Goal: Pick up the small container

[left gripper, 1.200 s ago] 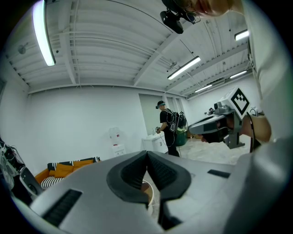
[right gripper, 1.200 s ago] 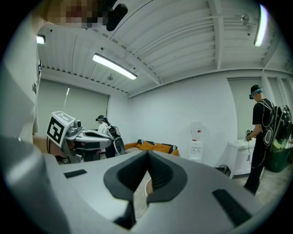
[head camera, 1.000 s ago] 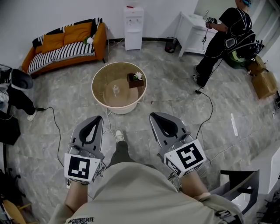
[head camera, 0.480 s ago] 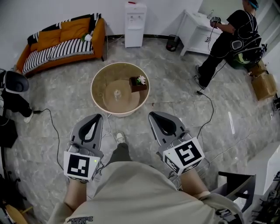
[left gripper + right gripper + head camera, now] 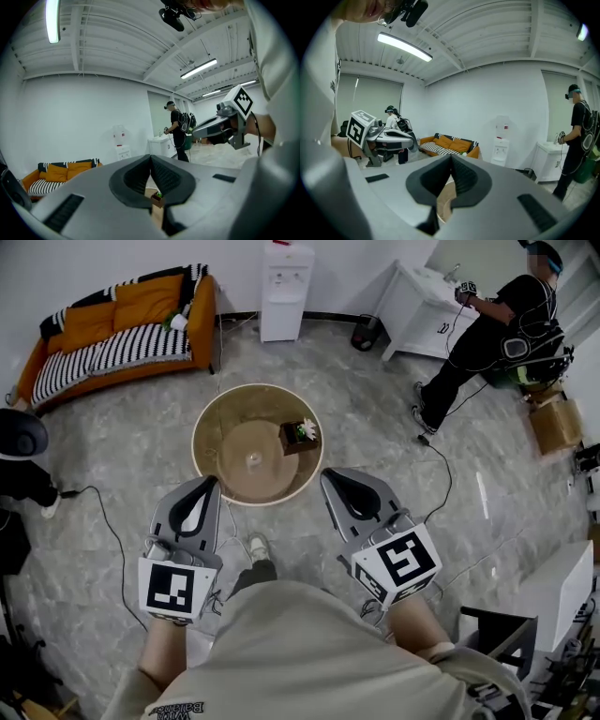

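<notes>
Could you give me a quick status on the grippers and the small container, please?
Left gripper and right gripper both shut, empty. Small container on round table, untouched, ahead of both. Flower box beside it, not touching.

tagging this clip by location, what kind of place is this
Likely a lounge corner of an office or lab: an orange sofa with striped cushions, a white water dispenser and a round tan coffee table.
</notes>
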A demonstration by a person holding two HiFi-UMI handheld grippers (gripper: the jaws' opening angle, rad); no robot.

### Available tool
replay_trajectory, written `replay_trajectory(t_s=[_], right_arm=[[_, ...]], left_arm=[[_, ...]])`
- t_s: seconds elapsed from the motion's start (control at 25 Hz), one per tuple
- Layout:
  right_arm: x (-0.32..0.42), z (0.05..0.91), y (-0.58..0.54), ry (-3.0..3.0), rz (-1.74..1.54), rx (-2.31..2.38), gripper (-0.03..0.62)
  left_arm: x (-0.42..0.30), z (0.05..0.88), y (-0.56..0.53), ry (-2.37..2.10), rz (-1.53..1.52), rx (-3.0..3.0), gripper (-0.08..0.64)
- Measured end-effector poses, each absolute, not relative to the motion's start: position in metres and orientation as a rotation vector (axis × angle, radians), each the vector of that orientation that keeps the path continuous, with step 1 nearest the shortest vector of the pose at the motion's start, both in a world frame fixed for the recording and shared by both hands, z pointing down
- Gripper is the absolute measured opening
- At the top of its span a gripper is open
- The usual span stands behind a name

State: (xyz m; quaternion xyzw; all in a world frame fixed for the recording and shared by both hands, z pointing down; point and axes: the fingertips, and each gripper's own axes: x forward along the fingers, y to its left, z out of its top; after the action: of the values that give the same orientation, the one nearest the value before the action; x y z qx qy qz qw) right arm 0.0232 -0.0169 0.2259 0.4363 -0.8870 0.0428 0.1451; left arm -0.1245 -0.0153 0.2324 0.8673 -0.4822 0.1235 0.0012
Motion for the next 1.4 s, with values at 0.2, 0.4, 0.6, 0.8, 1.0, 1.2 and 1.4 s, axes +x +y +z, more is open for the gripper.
replay_trajectory(t_s=[0.2, 0.4, 0.6, 0.8, 1.0, 1.2, 1.4], right_arm=[[-0.005, 0.224, -0.062, -2.560, 0.099, 1.240, -0.004], [-0.025, 0.225, -0.093, -2.563, 0.089, 1.231, -0.005], [-0.026, 0.227, -0.119, -2.564, 0.096, 1.236, -0.005], [-0.011, 0.235, -0.135, -2.566, 0.119, 1.219, -0.005], [-0.003, 0.242, -0.154, -2.589, 0.130, 1.174, -0.005], [0.000, 0.244, -0.171, -2.611, 0.129, 1.134, -0.005], [0.007, 0.252, -0.184, -2.621, 0.138, 1.110, -0.004]], left_arm=[[-0.152, 0.238, -0.061, -1.522, 0.383, 2.713, 0.006], [-0.170, 0.244, -0.088, -1.529, 0.373, 2.696, 0.006], [-0.172, 0.253, -0.108, -1.522, 0.390, 2.675, 0.006], [-0.165, 0.256, -0.120, -1.564, 0.405, 2.634, 0.006], [-0.158, 0.256, -0.134, -1.616, 0.410, 2.606, 0.006], [-0.155, 0.257, -0.146, -1.679, 0.413, 2.564, 0.008], [-0.152, 0.267, -0.161, -1.727, 0.421, 2.527, 0.008]])
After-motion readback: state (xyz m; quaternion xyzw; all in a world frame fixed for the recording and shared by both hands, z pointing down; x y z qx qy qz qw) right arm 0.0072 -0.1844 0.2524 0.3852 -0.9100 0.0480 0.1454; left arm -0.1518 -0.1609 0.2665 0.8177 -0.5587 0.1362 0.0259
